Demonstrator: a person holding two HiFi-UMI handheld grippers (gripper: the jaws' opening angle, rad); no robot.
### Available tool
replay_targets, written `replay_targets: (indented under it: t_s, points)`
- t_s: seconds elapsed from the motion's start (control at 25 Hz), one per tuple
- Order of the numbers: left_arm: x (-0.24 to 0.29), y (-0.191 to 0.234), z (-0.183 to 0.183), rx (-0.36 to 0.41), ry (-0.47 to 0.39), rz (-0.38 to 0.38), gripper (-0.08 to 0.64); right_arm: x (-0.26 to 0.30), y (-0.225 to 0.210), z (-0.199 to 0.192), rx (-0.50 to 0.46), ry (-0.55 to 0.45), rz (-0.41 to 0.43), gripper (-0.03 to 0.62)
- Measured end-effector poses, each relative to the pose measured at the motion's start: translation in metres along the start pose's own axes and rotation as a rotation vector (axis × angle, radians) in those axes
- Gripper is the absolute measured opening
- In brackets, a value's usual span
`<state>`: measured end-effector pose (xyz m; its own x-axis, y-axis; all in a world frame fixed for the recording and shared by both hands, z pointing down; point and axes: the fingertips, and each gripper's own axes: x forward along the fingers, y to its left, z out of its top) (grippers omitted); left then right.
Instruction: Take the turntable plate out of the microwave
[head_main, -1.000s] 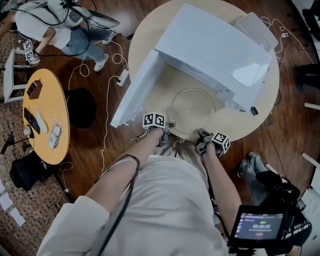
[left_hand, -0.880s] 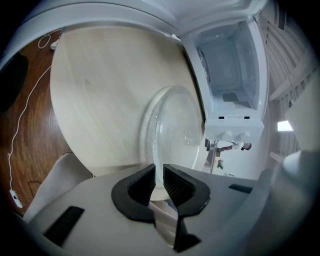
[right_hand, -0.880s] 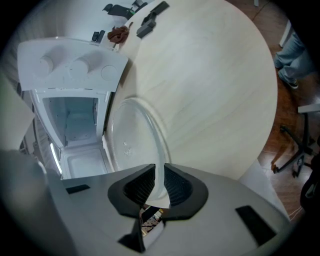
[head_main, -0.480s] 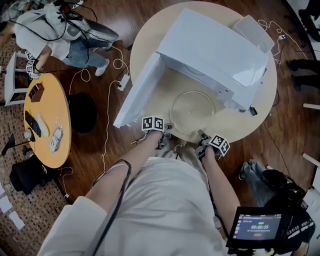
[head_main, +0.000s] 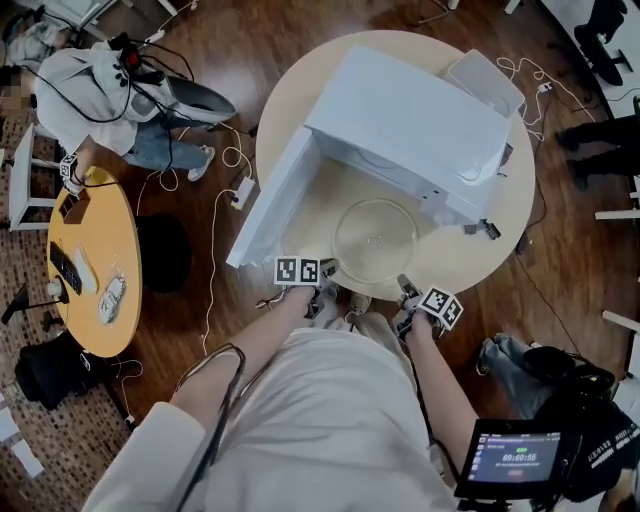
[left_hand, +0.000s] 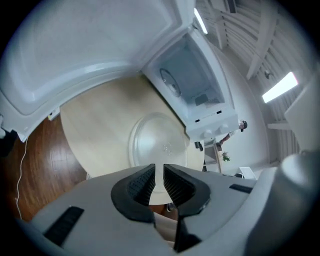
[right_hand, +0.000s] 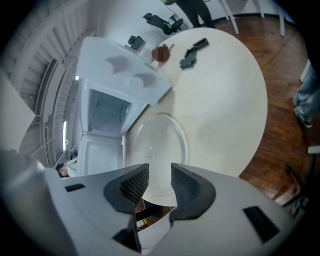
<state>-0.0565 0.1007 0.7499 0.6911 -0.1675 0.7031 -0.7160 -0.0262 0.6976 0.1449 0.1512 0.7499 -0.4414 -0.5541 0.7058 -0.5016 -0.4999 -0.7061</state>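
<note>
The clear glass turntable plate (head_main: 376, 238) lies flat on the round pale table (head_main: 470, 255), in front of the white microwave (head_main: 410, 120), whose door (head_main: 270, 205) hangs open to the left. Both grippers hover at the table's near edge, apart from the plate. My left gripper (head_main: 326, 282) is shut to a narrow slit with nothing in it; beyond its tips (left_hand: 159, 172) I see the plate (left_hand: 160, 142). My right gripper (head_main: 405, 289) is open; its jaws have just been opening and nothing is between them (right_hand: 160, 172), with the plate (right_hand: 157, 145) lying ahead.
A flat white box (head_main: 485, 75) and small dark items (head_main: 480, 228) share the table. On the wooden floor to the left are a yellow side table (head_main: 85, 250), cables and a seated person (head_main: 100, 80). A camera monitor (head_main: 520, 455) stands at bottom right.
Both grippers have pulled back from the plate's near rim toward my body and risen. The right gripper's jaws have spread apart. The plate stays on the table.
</note>
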Motion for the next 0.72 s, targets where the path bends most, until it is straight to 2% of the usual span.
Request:
replay_targets:
  t_s: [0.12, 0.28, 0.4, 0.52, 0.72]
  points:
    - [-0.021, -0.025, 0.018, 0.062, -0.089, -0.035, 0.037, -0.028, 0.028, 0.014, -0.138, -0.067, 0.032, 0.118]
    - [-0.044, -0.059, 0.051, 0.181, -0.213, -0.063, 0.037, -0.064, 0.058, 0.047, -0.262, -0.185, 0.087, 0.118]
    - [-0.063, -0.094, 0.068, 0.285, -0.286, -0.111, 0.036, -0.093, 0.083, 0.069, -0.357, -0.27, 0.125, 0.118]
    - [-0.082, -0.122, 0.079, 0.374, -0.347, -0.131, 0.035, -0.117, 0.103, 0.083, -0.457, -0.319, 0.155, 0.118]
    - [-0.11, -0.162, 0.088, 0.47, -0.44, -0.15, 0.035, -0.158, 0.139, 0.099, -0.603, -0.389, 0.222, 0.118]
